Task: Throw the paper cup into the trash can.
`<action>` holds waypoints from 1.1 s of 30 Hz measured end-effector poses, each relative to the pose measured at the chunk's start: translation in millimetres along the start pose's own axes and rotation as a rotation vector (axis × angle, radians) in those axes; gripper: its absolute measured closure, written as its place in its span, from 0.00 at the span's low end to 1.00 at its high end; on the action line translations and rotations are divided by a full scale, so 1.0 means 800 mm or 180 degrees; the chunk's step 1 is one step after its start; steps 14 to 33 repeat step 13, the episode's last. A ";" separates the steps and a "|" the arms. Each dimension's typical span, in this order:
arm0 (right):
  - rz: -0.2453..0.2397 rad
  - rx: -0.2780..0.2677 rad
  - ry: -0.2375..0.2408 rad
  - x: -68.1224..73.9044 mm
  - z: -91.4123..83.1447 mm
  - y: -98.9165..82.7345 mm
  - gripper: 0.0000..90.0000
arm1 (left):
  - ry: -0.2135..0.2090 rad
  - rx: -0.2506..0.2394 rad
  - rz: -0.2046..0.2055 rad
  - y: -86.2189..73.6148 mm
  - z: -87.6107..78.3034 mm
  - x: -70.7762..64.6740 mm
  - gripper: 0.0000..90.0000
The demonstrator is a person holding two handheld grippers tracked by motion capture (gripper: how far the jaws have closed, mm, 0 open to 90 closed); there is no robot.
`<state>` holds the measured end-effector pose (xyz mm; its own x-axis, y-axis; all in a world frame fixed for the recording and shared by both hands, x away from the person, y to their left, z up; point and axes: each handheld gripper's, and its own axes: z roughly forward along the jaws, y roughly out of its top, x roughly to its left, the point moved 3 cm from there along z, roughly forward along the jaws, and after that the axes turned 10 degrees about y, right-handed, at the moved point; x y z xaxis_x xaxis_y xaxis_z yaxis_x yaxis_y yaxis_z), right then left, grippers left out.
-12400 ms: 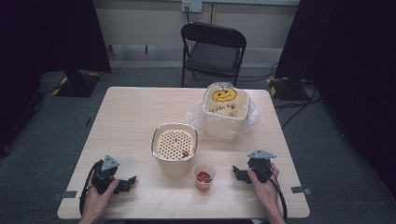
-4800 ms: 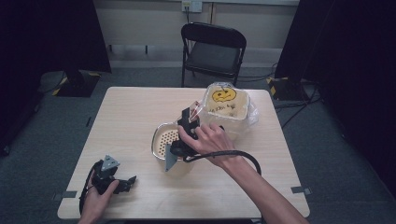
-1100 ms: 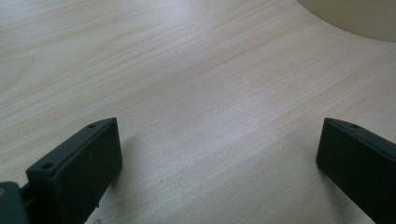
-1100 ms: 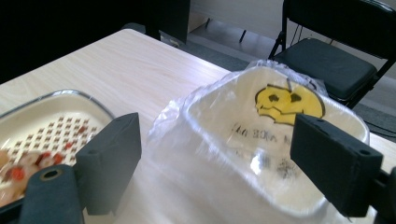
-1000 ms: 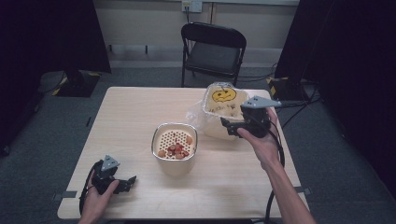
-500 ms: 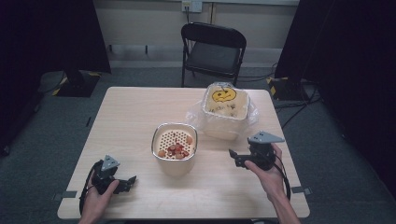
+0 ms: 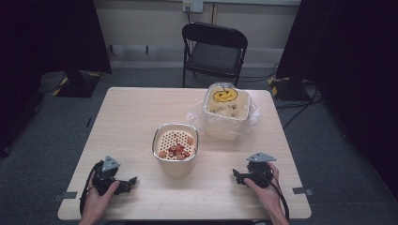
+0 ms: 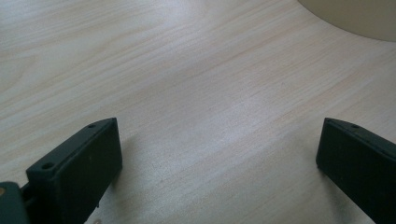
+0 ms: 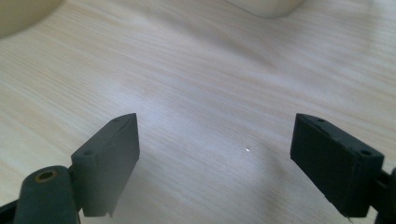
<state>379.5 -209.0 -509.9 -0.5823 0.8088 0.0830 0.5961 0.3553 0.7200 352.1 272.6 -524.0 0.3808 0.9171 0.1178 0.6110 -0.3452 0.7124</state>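
Both pairs of jaws are spread wide and pinch nothing. From the high view, the left gripper (image 7: 123,183) sits in the person's left hand (image 7: 96,199) near the front left corner of the wooden table (image 7: 141,112), and the right gripper (image 7: 240,175) sits in the right hand (image 7: 265,187) near the front right edge. Between them, a bit farther back, stands the cream pot (image 7: 175,149) with a strainer insert full of little holes, and small red and tan food pieces (image 7: 177,149) lie in it. Behind it and to the right is a tub with a pumpkin face (image 7: 226,102), sitting on clear plastic wrap (image 7: 199,116). A black folding chair (image 7: 213,49) stands past the far side of the table. None of those faces, holes or food bits can be seen from the gripper views. The left gripper view is low and close: its two black jaws stand far apart over bare wood, with the curved cream side of the pot (image 8: 355,18) at the top right. The right gripper view shows its own jaws just as wide over bare wood, with a cream pot edge (image 9: 23,16) at the top left and a pale, blurry tub bottom (image 9: 266,7) at the top.
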 end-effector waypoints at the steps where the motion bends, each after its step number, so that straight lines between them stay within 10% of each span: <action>1: 0.0004 0.0057 -0.0051 -0.001 0.004 -0.003 0.17 | 0.0000 0.0000 0.0000 0.000 0.000 0.000 0.00; 33: 0.0065 -0.0073 0.0022 -0.003 0.007 -0.011 0.15 | 0.0001 0.0004 0.0008 0.000 0.000 0.000 0.00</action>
